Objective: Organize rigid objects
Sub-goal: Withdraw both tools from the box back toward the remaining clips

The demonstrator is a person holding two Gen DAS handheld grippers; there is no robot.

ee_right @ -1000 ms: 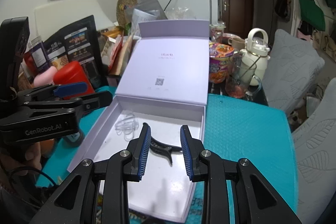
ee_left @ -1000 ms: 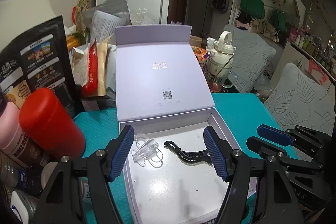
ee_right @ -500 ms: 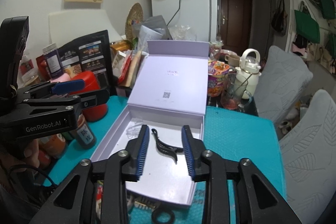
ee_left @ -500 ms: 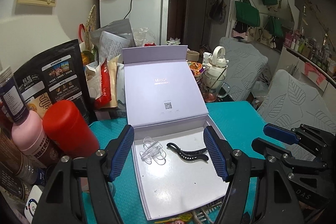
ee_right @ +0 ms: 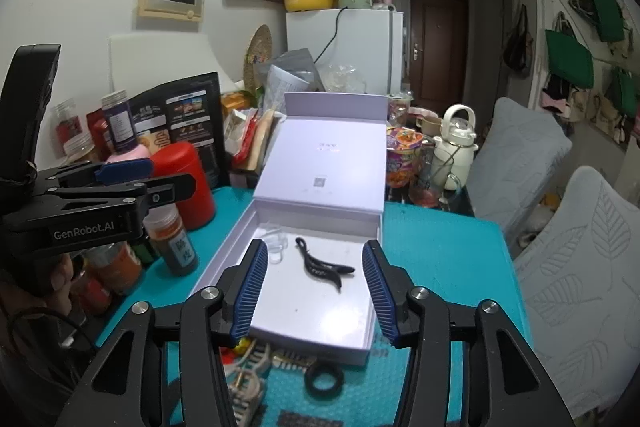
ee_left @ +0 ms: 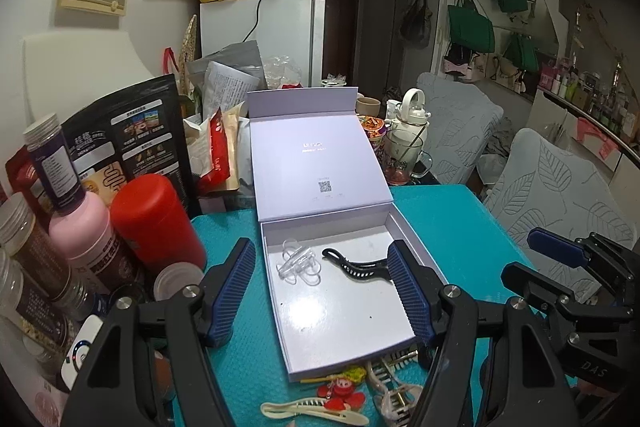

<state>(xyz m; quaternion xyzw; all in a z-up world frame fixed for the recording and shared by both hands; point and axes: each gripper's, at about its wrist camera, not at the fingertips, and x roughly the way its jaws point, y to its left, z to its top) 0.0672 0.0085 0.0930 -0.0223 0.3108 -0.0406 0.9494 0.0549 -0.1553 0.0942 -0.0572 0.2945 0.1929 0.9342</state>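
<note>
A: In the lavender box (ee_left: 400, 227), open on the teal tabletop (ee_left: 452, 223), a black hair clip (ee_left: 354, 266) and a clear clip (ee_left: 296, 263) lie side by side, apart from each other. Both grippers hover above with nothing between their pads: the left gripper (ee_left: 322, 293) spread wide, the right gripper (ee_right: 316, 293) spread wide too.

B: So what's left to sort?

A: The pieces on the tabletop just in front of the box's near wall: a cream clip (ee_left: 316, 413), a red ornament clip (ee_left: 340, 393), a claw clip (ee_left: 394, 393) and a black ring (ee_right: 323, 381).

B: How would you take the next one?

A: I'd judge the ring easiest for the right gripper. Come down over it, close across its width, lift clear of the box wall, then set it on bare floor of the box, away from the black clip.

B: Risk?

A: Thin, hard pieces may slip, so pinch squarely.
</note>
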